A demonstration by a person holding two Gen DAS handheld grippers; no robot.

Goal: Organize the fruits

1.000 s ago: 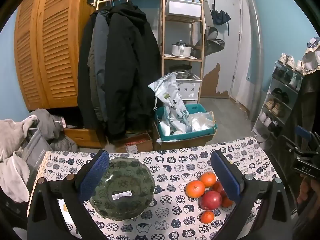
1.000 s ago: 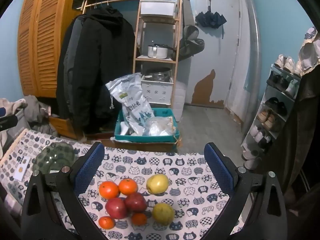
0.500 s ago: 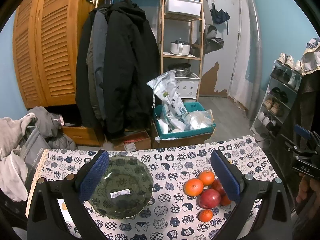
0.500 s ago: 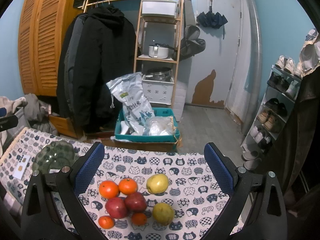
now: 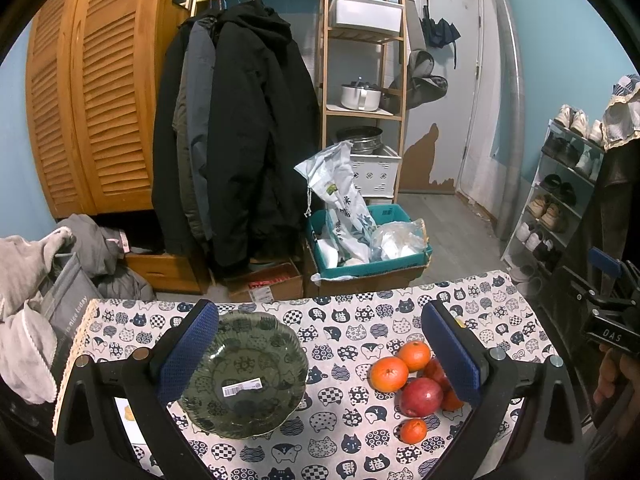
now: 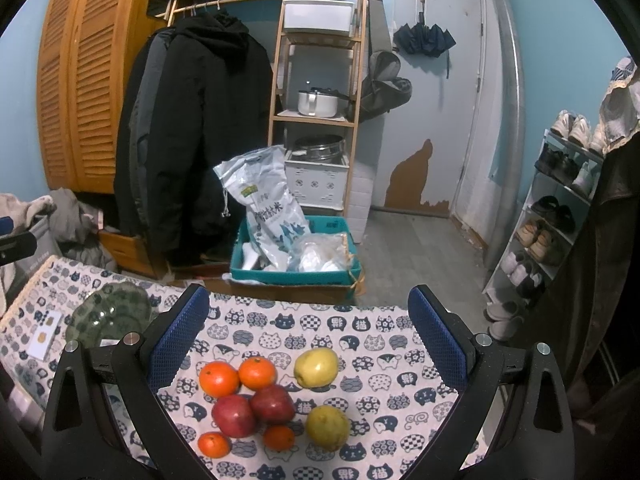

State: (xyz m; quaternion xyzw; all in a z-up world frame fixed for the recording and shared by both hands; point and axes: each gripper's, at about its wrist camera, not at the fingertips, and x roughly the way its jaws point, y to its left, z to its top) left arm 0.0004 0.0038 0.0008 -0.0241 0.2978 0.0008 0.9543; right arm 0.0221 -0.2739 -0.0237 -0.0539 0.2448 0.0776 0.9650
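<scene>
A dark green glass bowl (image 5: 244, 376) with a white label sits empty on the cat-print tablecloth (image 5: 344, 320); it also shows at the left in the right wrist view (image 6: 108, 314). A heap of fruit lies to its right: several oranges (image 6: 218, 378), two red apples (image 6: 272, 404) and two yellow pears (image 6: 316, 367). In the left wrist view the oranges (image 5: 389, 374) and a red apple (image 5: 422, 397) show. My left gripper (image 5: 318, 354) is open and empty above the bowl and fruit. My right gripper (image 6: 308, 348) is open and empty above the fruit heap.
A small card (image 6: 42, 336) lies on the cloth left of the bowl. Beyond the table's far edge stand a teal crate of bags (image 6: 296, 260), hanging coats (image 5: 236, 140), a wooden shelf (image 6: 320, 80) and a shoe rack (image 6: 560, 208). Grey clothes (image 5: 28, 280) pile at the left.
Both grippers have risen and tilted slightly, so the scene sits a little lower in view. Nothing on the table has moved.
</scene>
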